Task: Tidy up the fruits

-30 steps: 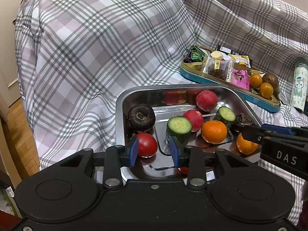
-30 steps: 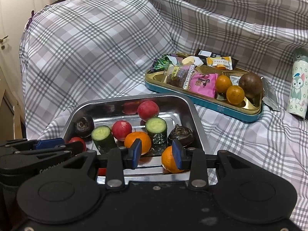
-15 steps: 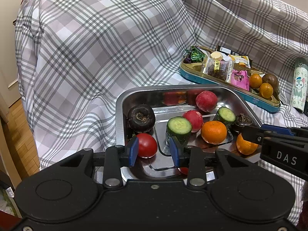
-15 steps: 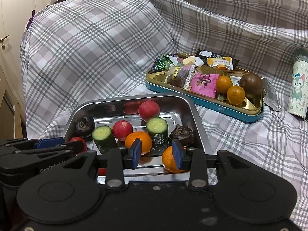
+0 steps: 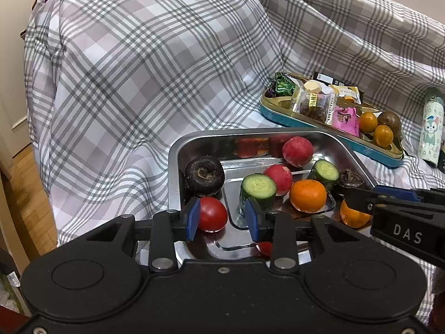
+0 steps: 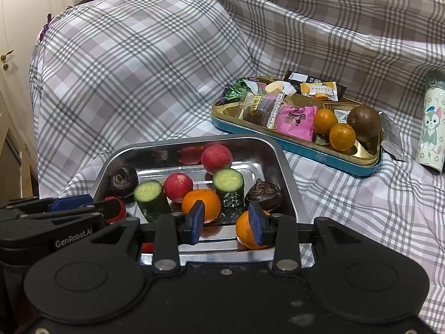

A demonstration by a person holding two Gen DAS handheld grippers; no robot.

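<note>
A steel tray [image 5: 173, 167] [image 6: 289, 183] on the plaid cloth holds produce. In it lie a red tomato [image 5: 212, 214], two cucumber pieces [image 5: 258, 189] [image 5: 324, 172], two red radishes [image 5: 297, 150] [image 5: 278, 175], two oranges [image 6: 201, 204] [image 6: 246, 232] and two dark chestnut-like pieces [image 5: 204, 175] [image 6: 264, 194]. My left gripper [image 5: 222, 218] hovers open at the tray's near left, the tomato just beyond its left pad. At the near right my right gripper [image 6: 226, 222] has its pads apart with nothing pressed between them; one orange shows behind its right pad.
A teal and gold snack tray [image 6: 306, 144] behind holds wrapped sweets, two small oranges [image 6: 342, 136] and a brown fruit [image 6: 364, 122]. A patterned bottle [image 6: 431, 128] stands at the far right. Plaid cloth drapes over the furniture; a wooden floor [image 5: 25, 194] lies to the left.
</note>
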